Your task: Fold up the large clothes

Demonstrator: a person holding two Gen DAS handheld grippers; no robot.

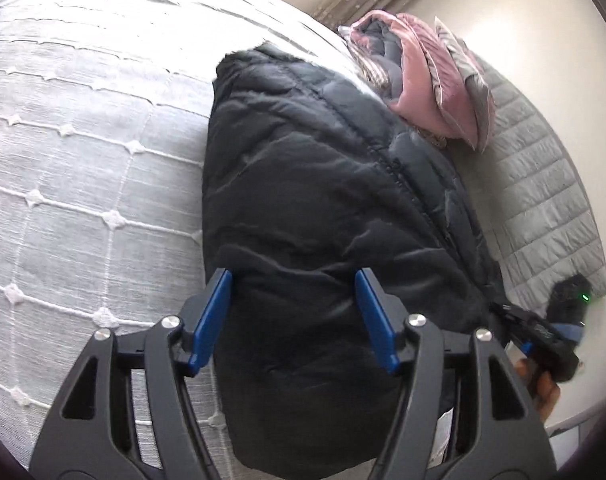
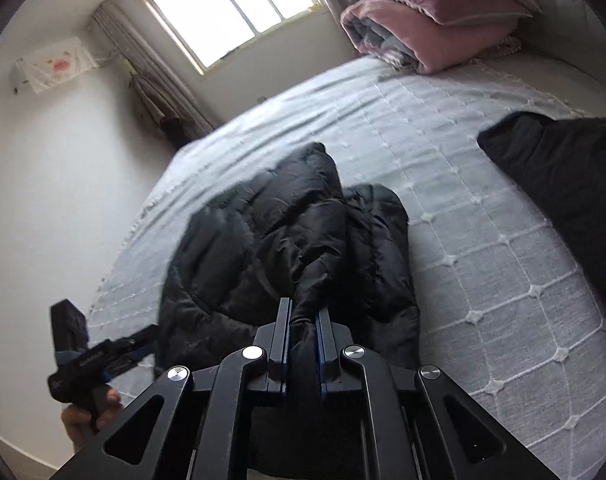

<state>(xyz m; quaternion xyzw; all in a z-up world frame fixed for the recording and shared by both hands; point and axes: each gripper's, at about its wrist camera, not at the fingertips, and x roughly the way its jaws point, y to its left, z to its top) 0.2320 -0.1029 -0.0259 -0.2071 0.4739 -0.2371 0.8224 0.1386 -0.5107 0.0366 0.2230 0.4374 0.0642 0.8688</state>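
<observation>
While a black puffer jacket [image 1: 315, 208] is spread lengthwise over the white quilted bedspread [image 1: 75, 184] of the bed, the left hand-held gripper [image 1: 293, 320] is held just above its near end with its blue pads [image 1: 213, 320] wide apart and nothing pressed between them. In the right wrist view, the right hand-held gripper [image 2: 303, 320] is seen clamped on a bunched fold of the jacket at its near edge, the padded cloth being pinched between the nearly closed jaws. A folded pink quilt [image 2: 419, 28] is stacked at the far right of the bed, well apart from the jacket.
</observation>
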